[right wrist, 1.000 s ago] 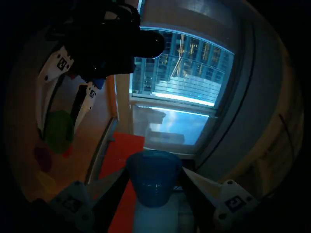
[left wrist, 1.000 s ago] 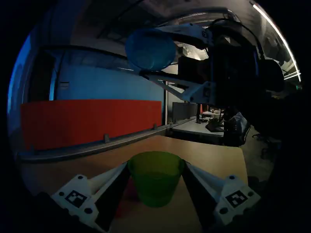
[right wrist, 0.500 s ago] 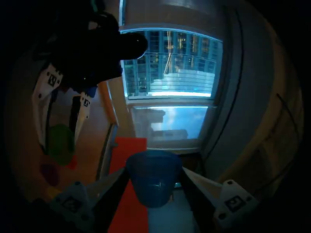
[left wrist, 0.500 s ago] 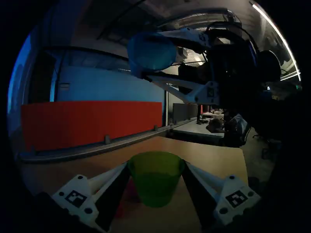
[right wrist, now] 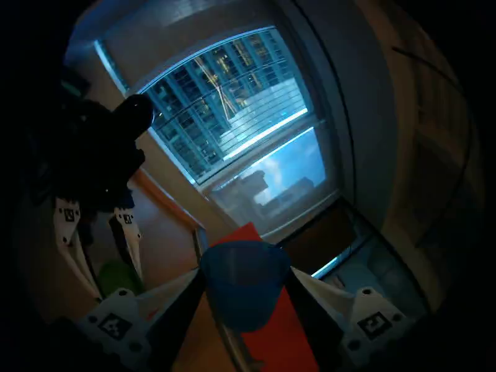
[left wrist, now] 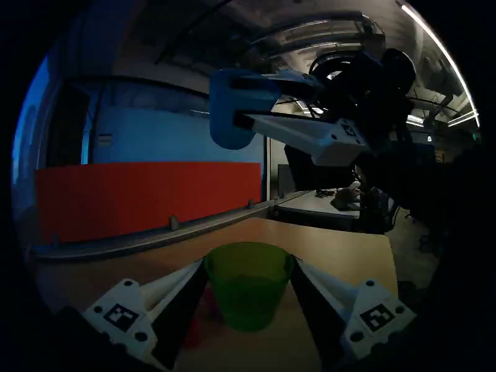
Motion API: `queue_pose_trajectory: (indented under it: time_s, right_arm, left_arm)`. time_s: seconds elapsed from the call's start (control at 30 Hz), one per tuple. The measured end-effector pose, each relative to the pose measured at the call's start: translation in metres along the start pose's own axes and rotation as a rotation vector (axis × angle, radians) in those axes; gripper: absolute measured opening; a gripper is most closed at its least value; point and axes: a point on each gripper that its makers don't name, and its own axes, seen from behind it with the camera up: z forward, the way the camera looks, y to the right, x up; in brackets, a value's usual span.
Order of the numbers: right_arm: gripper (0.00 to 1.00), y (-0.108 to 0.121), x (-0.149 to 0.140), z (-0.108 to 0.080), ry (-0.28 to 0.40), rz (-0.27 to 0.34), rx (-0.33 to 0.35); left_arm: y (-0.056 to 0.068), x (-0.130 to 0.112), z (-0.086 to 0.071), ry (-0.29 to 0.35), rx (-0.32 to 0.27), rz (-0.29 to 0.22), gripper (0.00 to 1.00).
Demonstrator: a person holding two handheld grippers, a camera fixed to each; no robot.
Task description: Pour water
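Left gripper (left wrist: 248, 273): closed on the green cup (left wrist: 249, 291), both fingers (left wrist: 167, 291) pressed to its sides. The cup is held upright, mouth up, low over the near end of the table (left wrist: 338, 245); whether it touches the table cannot be told.

Right gripper (right wrist: 245, 276): closed on the blue cup (right wrist: 245, 288). In the left gripper view it is seen high up and beyond the green cup, well apart from it. Its fingers (left wrist: 304, 133) are stacked one over the other, so the blue cup is judged tipped far off upright.

Water: no stream is seen between the cups, and no fill level can be made out in the dim light.

Surroundings: red partition (left wrist: 149, 198) along the far table edge; large window (right wrist: 248, 142).

Progress: both cups are grasped and the blue one is tilted. Whether any water has been transferred cannot be told. Judged left to do: the blue cup is to be brought over the green mouth, emptied and righted.
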Motion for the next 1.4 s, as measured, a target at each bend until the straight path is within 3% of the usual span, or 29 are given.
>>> queue_pose_trajectory:
  time_s: [0.57, 0.77, 0.87, 1.4]
  right_arm:
    - [0.9, -0.019, 0.025, -0.007, 0.05, 0.592, 0.104]
    - [0.9, -0.019, 0.034, -0.01, 0.077, 0.763, 0.155]
    - [0.9, -0.015, 0.033, -0.011, 0.085, 0.794, 0.154]
    - [0.9, -0.017, 0.009, -0.023, 0.044, 0.805, 0.138]
  left_arm:
    - [0.0, 0.004, 0.003, 0.0, 0.002, 0.011, 0.88]
    - [0.0, 0.006, 0.003, 0.0, 0.002, 0.016, 0.88]
    - [0.0, 0.007, 0.003, -0.001, 0.002, 0.021, 0.88]
    - [-0.005, 0.005, 0.002, -0.011, 0.018, 0.028, 0.88]
